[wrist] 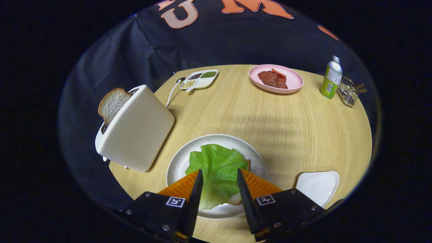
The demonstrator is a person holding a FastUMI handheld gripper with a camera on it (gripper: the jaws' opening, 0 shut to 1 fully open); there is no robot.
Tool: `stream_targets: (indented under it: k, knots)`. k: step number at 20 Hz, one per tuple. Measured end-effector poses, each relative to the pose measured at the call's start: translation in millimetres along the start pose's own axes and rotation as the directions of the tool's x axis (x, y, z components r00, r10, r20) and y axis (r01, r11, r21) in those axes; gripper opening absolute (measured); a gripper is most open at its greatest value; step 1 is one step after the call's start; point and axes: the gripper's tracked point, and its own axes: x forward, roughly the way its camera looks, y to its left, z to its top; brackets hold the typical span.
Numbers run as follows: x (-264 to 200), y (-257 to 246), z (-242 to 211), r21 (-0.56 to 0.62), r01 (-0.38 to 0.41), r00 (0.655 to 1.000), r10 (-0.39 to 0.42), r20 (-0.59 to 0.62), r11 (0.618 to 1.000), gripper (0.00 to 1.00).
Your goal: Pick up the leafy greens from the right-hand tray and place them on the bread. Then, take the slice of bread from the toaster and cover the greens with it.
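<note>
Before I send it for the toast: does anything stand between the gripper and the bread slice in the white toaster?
Nothing visible does. The gripper is open over the green lettuce leaf; bare wooden table leads to the bread slice in the white toaster.

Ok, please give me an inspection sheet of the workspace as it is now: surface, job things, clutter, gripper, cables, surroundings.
Surface: round wooden table, light grain.
Job's things: leafy greens lie on the bread on the white plate; a bread slice stands in the white toaster; small white tray beside the plate holds nothing.
Clutter: pink plate with meat, divided dish of seeds, green bottle, wire holder.
Gripper: gripper open, fingers apart above the greens, not pressing on them.
Cables: white cord runs from the toaster toward the table's far edge.
Surroundings: black cloth wall behind the table.
</note>
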Motion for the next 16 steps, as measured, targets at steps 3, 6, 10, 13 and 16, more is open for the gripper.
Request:
stream_targets:
  k: [3, 6, 10, 13, 16]
  knots:
    - [-13, 8, 18, -0.005, 0.012, 1.000, -0.011, 0.029, 1.000, 0.69]
    - [-31, 32, 40, -0.001, -0.004, 0.999, 0.004, 0.044, 1.000, 0.81]
    - [-49, 70, 72, -0.004, -0.024, 0.999, 0.024, 0.047, 1.000, 0.89]
    - [-57, 101, 95, 0.015, -0.052, 0.998, 0.051, 0.032, 0.999, 0.90]
    - [-62, 134, 112, -0.012, -0.090, 0.996, 0.090, 0.003, 0.996, 0.91]
